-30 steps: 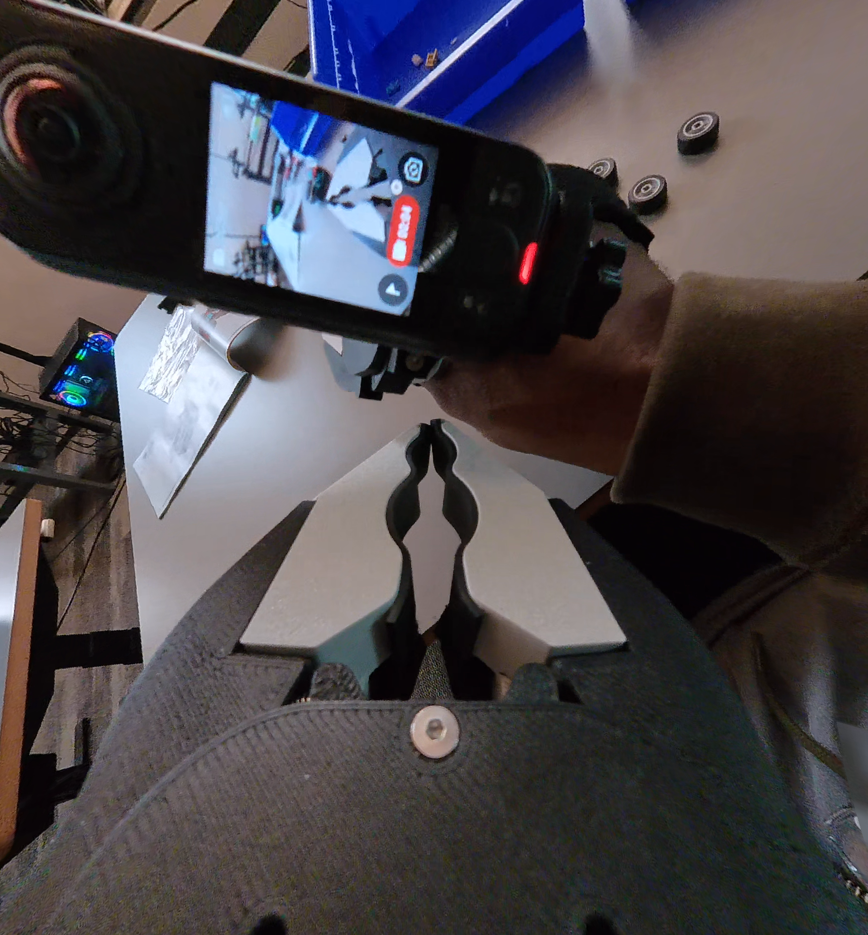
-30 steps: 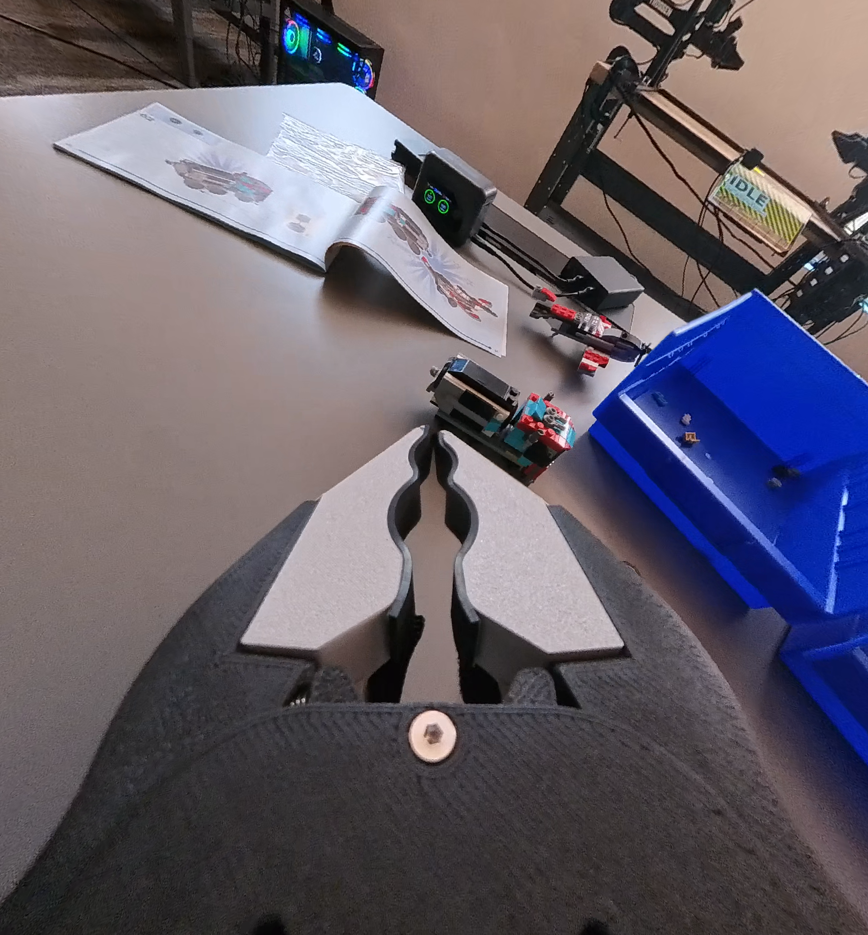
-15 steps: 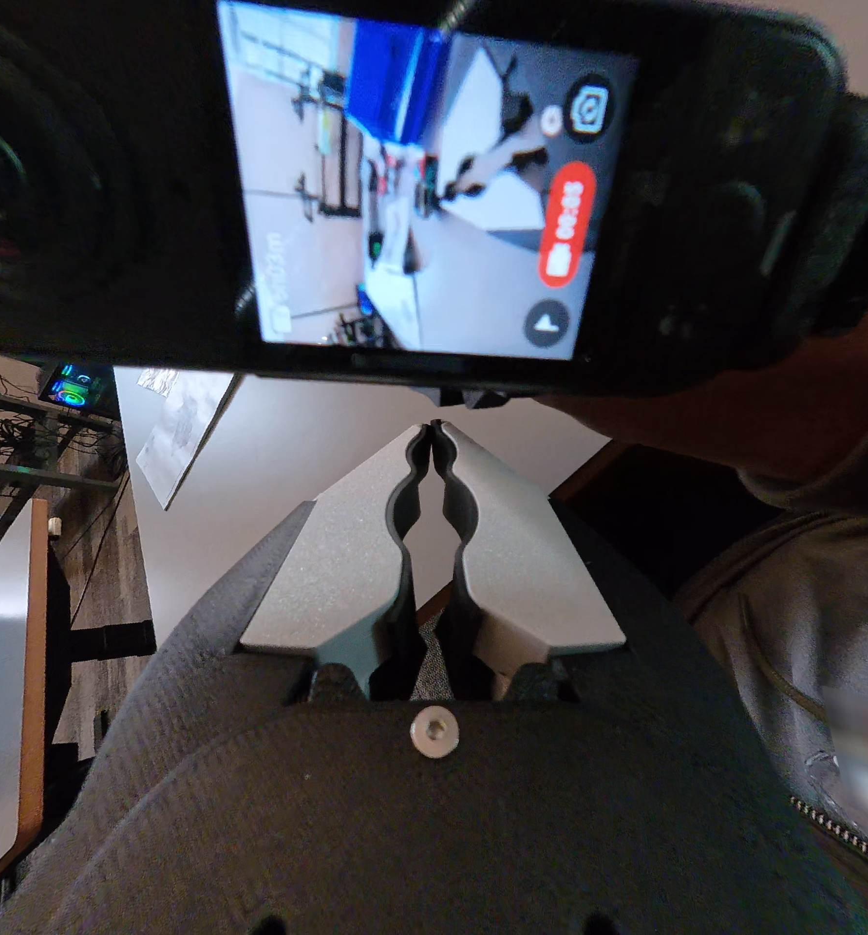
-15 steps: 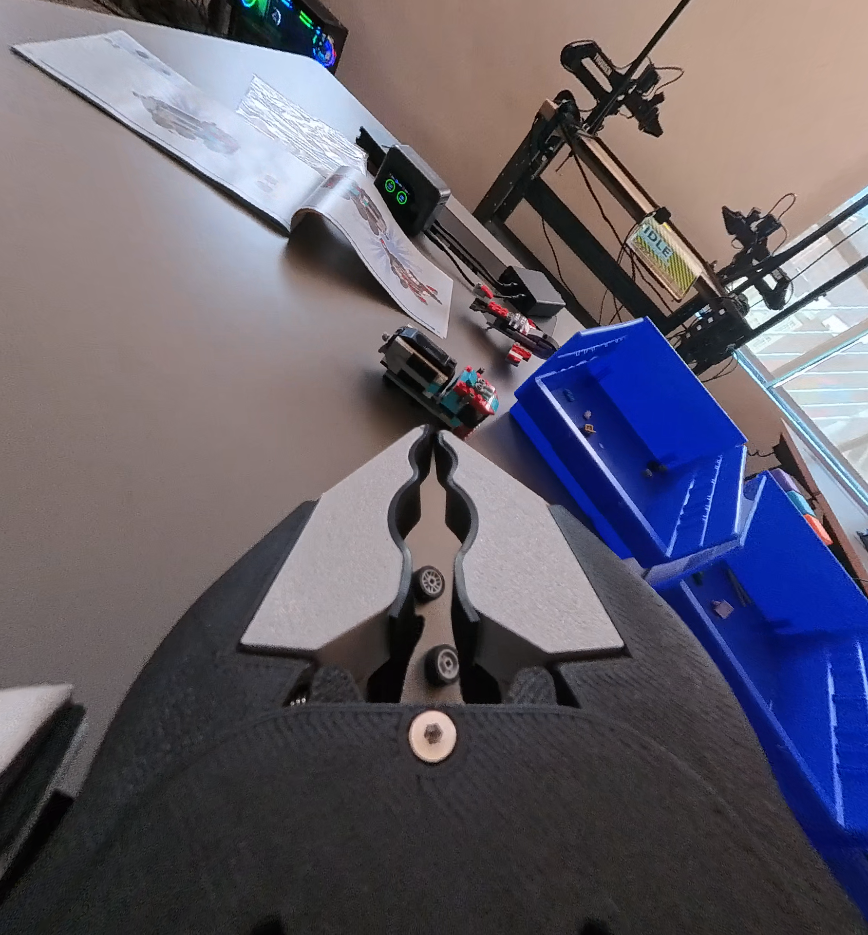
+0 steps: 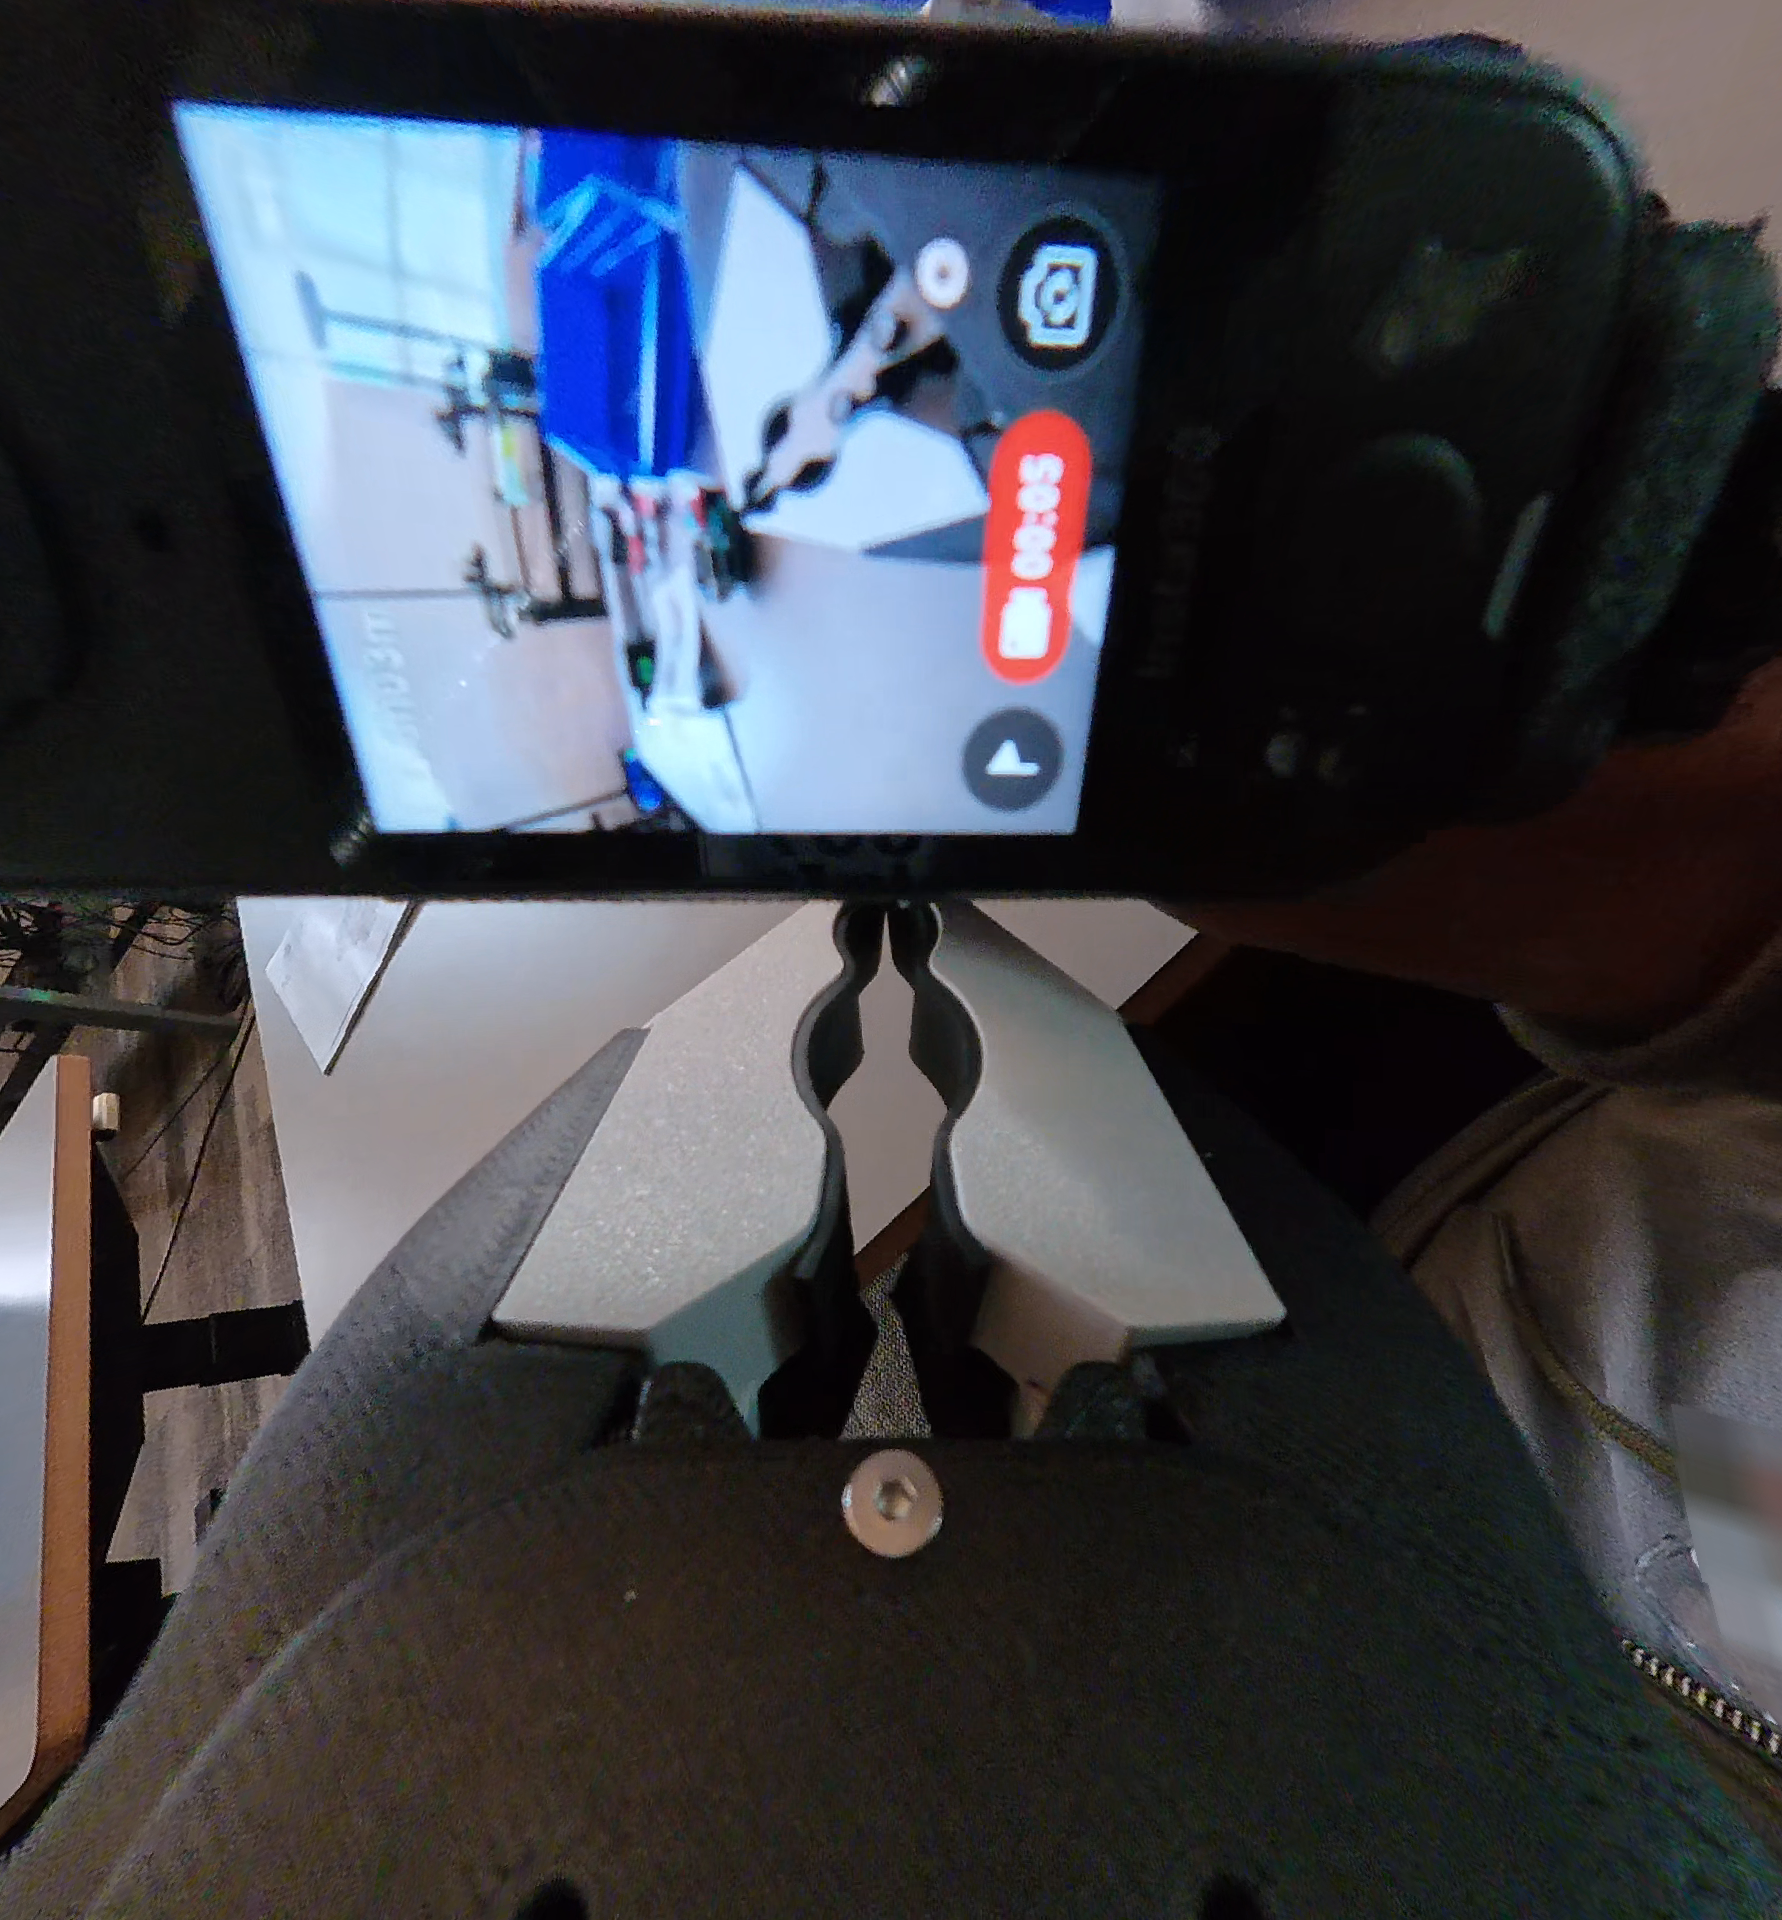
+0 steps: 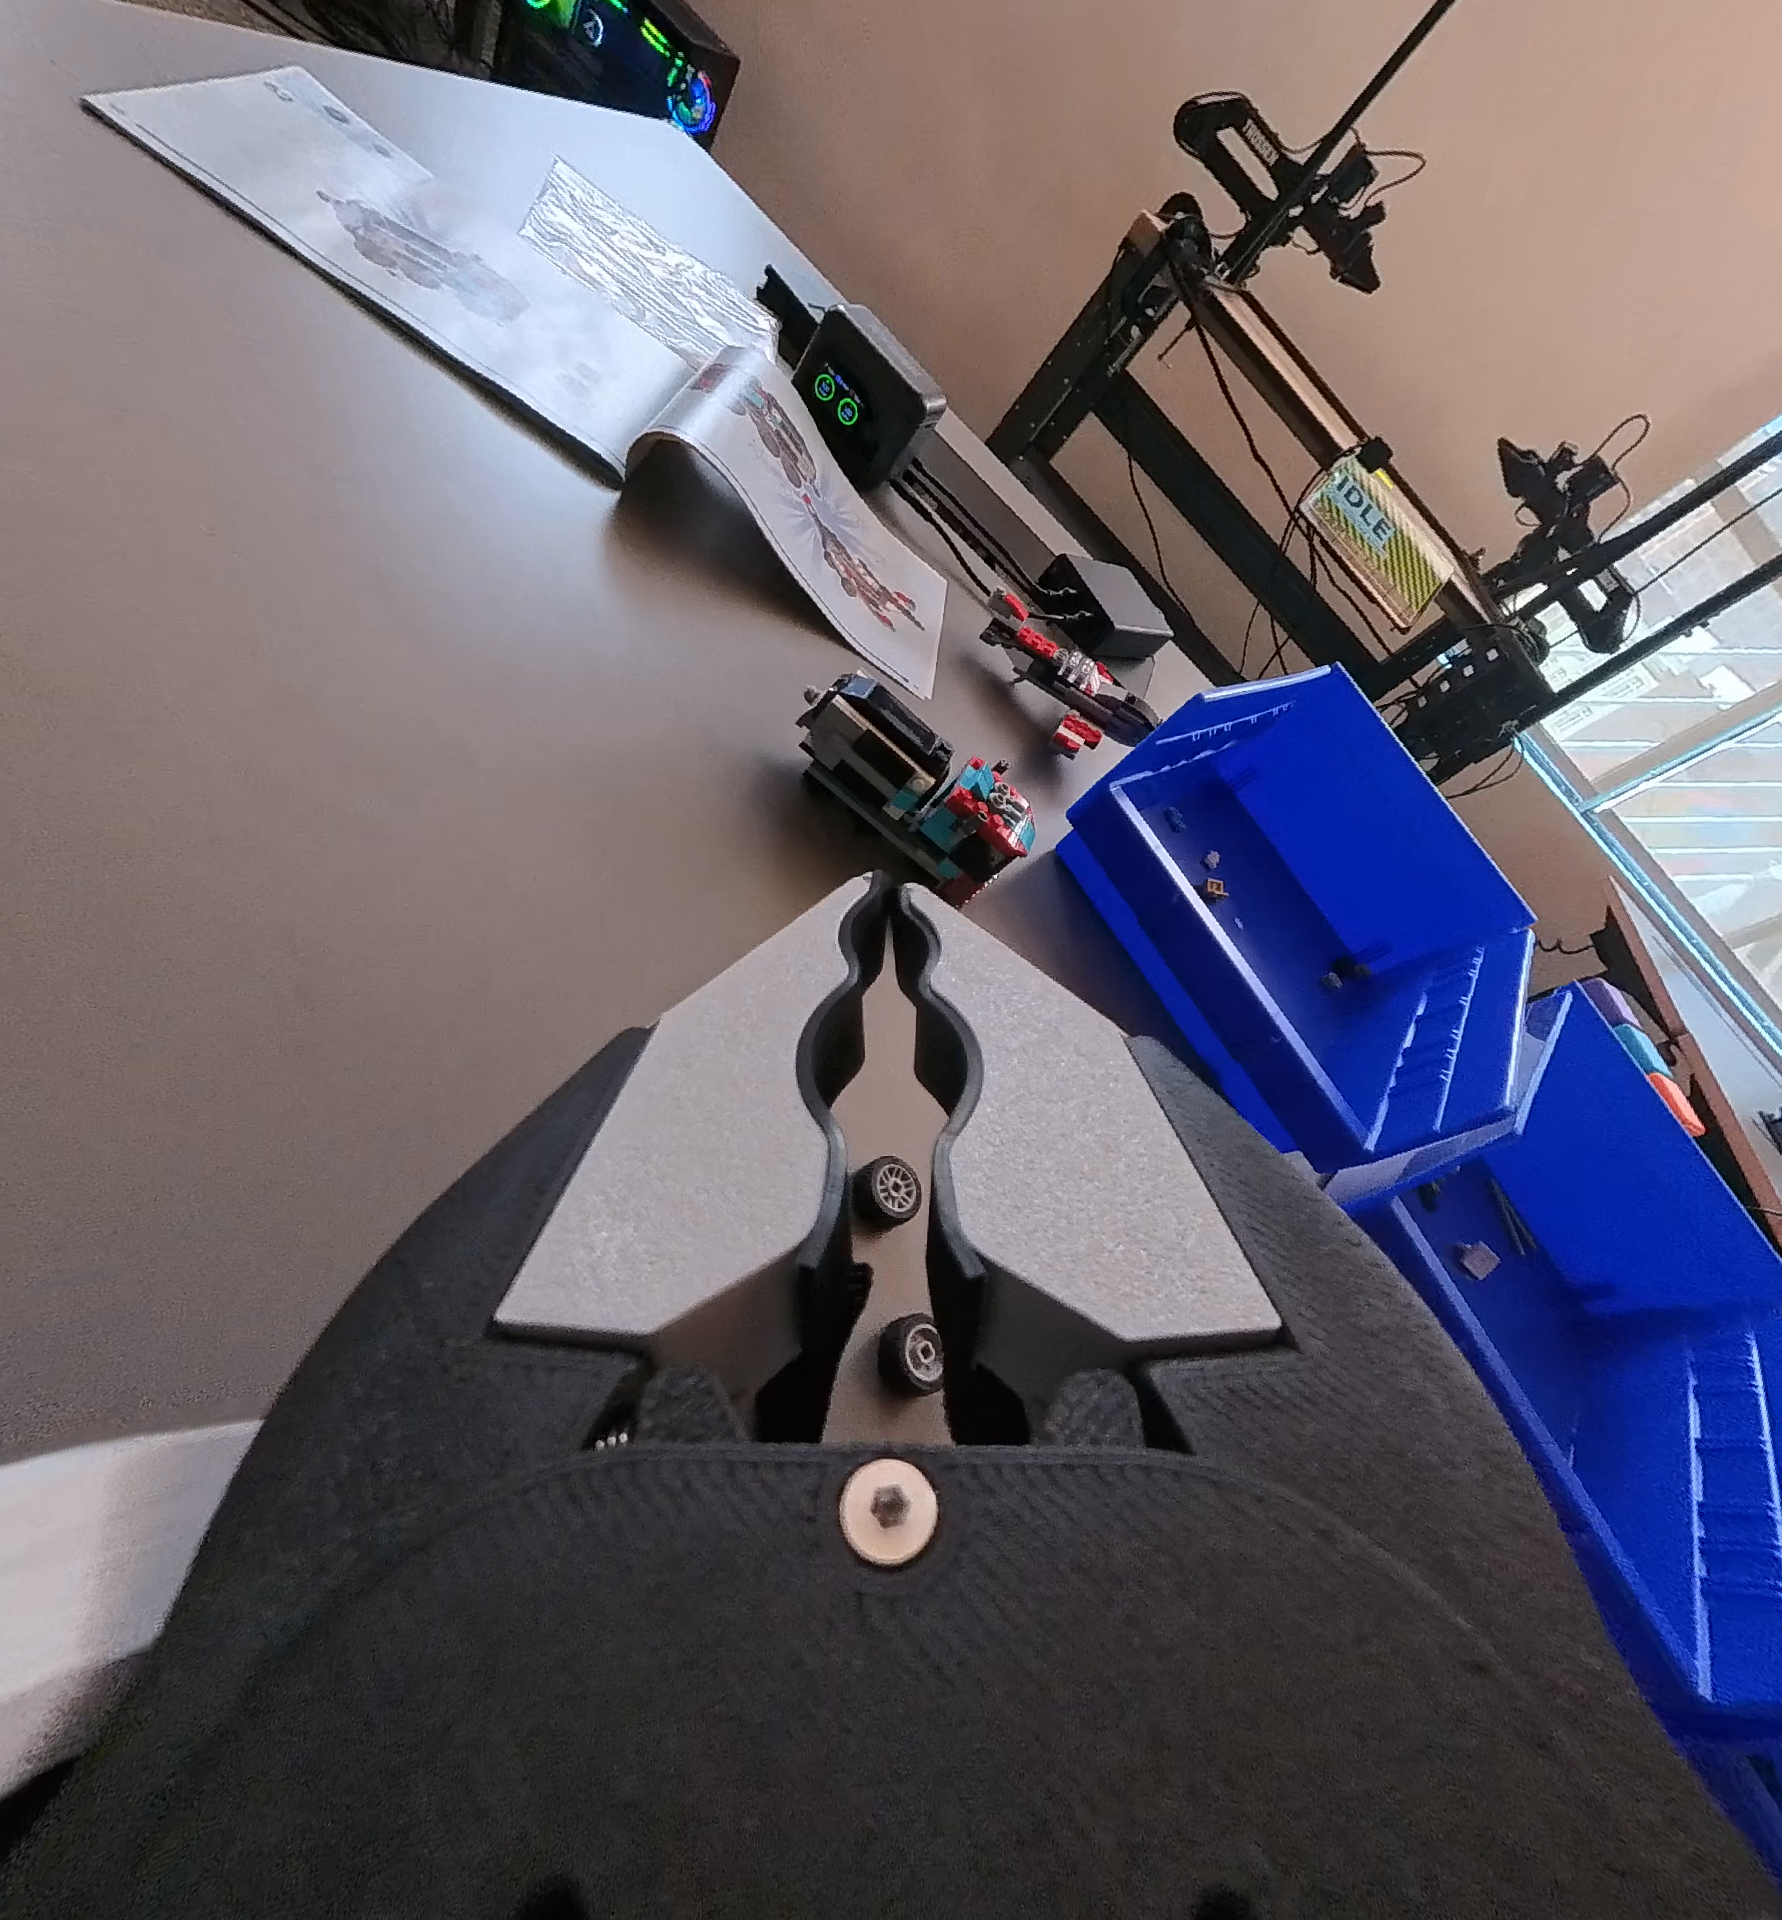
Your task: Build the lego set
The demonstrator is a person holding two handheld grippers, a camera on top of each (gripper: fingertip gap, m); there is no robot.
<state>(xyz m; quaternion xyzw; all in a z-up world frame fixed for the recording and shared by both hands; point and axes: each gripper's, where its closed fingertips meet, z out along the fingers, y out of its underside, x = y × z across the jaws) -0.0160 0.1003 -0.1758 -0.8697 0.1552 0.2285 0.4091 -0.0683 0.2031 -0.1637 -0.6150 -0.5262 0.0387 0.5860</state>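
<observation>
Hovering with its grey fingers (image 6: 1012, 1049) pressed together on nothing, the right gripper (image 6: 885, 902) hangs over the dark matte tabletop (image 6: 243, 831), its tips just short of the small brick-built toy truck in black, teal and red (image 6: 913, 795). Two loose small black toy wheels with grey hubs (image 6: 887, 1190) lie on the table below the closed fingers, seen through the gap near their roots. The left gripper (image 5: 885, 920) is likewise closed and empty, and its tips sit right under the lower edge of the black action camera with a lit screen (image 5: 658, 468) mounted on the other gripper, which a hand in a brown sleeve (image 5: 1635, 914) holds; whether they touch it cannot be told. As a judgement, any approach to the truck or wheels would go best with the two tools first drawn apart, then the jaws parted before coming down, so nothing gets nudged. Room is widest to the left of the truck, where the table lies bare. To the right the blue plastic parts trays with ribbed compartments (image 6: 1386, 935) stand close, and beyond the truck lie a smaller red and black brick assembly (image 6: 1063, 675) and the open printed instruction booklet (image 6: 554, 312).
</observation>
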